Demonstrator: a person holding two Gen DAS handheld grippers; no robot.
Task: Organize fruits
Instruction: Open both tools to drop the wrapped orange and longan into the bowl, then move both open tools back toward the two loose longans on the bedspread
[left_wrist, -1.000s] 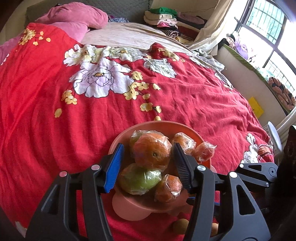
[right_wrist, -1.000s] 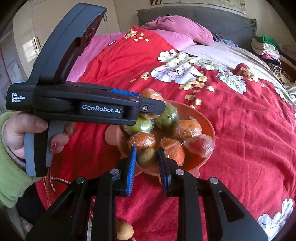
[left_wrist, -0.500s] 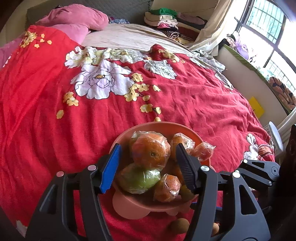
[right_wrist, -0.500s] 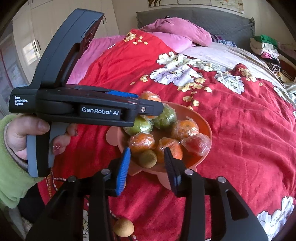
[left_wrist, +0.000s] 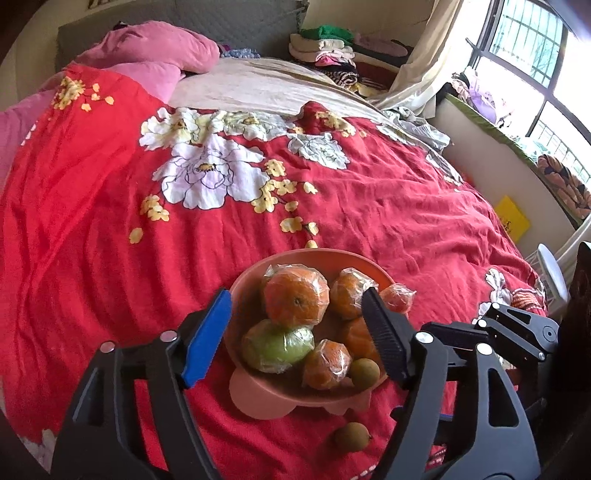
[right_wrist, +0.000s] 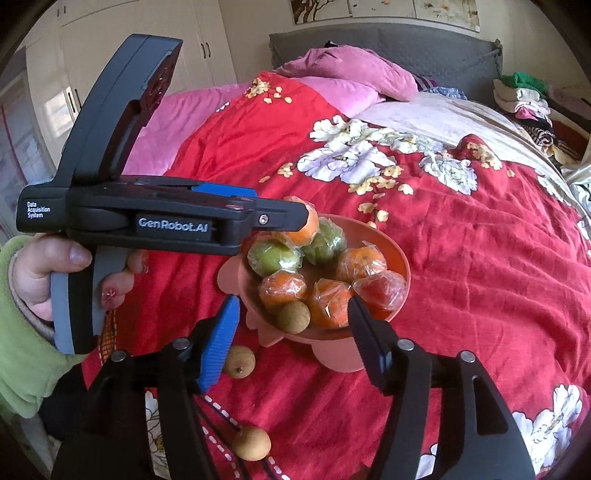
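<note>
Fingers on your left gripper (left_wrist: 297, 334) are spreading over the bowl (left_wrist: 314, 254), pinching nothing; a loose brown fruit (left_wrist: 352, 436) lies at 6 o'clock. Right wrist view: your right gripper (right_wrist: 291, 338) is opening too, empty, with that nearest brown fruit (right_wrist: 240, 361) at 8 o'clock beside its blue finger (right_wrist: 218, 343), so it's nearer.

Red bedspread (left_wrist: 369, 221); bowl (left_wrist: 306, 400); longans (right_wrist: 240, 361)
</note>
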